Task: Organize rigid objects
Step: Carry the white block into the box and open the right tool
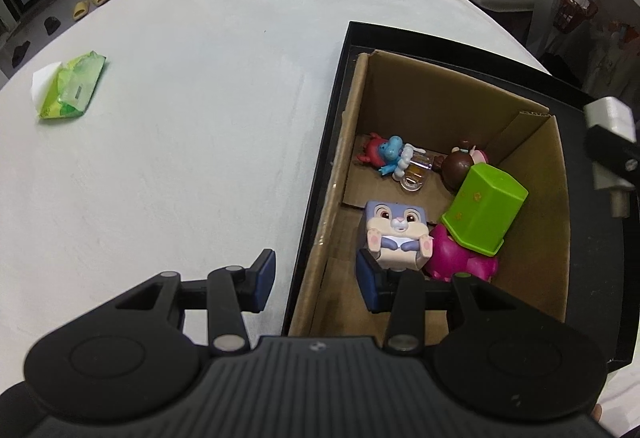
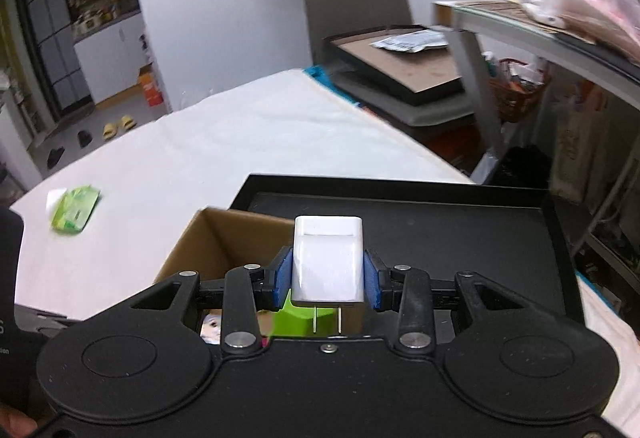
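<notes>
While the right hand-held gripper (image 2: 328, 284) pinches a white charger (image 2: 328, 262), toys crowd the cardboard box (image 1: 532, 174).

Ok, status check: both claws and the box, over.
Right claw shut on white charger, above cardboard box. Left claw open, empty, straddling box's near wall. Toys already in box; green cup under charger.
</notes>
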A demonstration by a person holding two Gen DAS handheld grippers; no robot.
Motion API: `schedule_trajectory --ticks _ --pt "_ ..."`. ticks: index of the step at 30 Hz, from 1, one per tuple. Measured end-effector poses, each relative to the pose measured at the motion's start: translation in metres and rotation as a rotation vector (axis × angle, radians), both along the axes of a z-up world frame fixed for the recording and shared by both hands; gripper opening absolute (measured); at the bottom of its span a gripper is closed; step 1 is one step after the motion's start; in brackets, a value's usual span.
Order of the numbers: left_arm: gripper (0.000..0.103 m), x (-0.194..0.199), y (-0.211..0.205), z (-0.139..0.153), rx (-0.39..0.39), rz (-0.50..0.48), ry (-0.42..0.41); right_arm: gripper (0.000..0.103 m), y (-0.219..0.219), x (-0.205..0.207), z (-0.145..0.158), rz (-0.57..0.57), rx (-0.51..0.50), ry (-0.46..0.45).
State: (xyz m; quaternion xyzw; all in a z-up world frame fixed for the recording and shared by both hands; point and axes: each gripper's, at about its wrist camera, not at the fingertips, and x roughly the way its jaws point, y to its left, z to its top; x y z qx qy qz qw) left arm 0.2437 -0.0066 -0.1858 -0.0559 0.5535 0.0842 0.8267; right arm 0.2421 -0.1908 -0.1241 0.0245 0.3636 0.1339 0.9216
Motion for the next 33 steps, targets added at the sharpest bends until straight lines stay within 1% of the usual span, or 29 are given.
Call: schedule_trajectory --ticks 11,16,20,22,24,25,26,27,33 --pt "0.042 -0.002 0.016 -0.007 -0.057 0.003 0.001 0.037 0.041 0.004 -0.011 0.095 0.025 0.064" --pt "0.042 -0.004 0.023 -0.011 -0.100 0.016 -0.007 0.037 0.051 0.009 -0.019 0.128 0.070 0.109" --pt "0.035 -0.006 0.030 -0.014 -0.142 0.028 -0.013 0.037 0.058 0.014 -0.027 0.155 0.120 0.162" --pt "0.025 -0.006 0.032 -0.014 -0.156 0.034 -0.015 0.037 0.062 0.014 -0.031 0.168 0.136 0.185" --pt "0.020 -0.006 0.035 -0.016 -0.193 0.036 -0.015 0.037 0.065 0.016 -0.036 0.178 0.147 0.214" --pt "0.018 -0.006 0.036 -0.016 -0.204 0.037 -0.015 0.040 0.065 0.017 -0.038 0.175 0.162 0.228" --pt "0.017 -0.006 0.036 -0.016 -0.207 0.037 -0.017 0.044 0.064 0.018 -0.039 0.174 0.170 0.238" --pt "0.016 -0.006 0.036 -0.016 -0.211 0.036 -0.019 0.045 0.063 0.018 -0.039 0.174 0.173 0.245" --pt "0.015 -0.006 0.036 -0.016 -0.209 0.039 -0.023 0.046 0.055 0.014 -0.037 0.159 0.171 0.250"
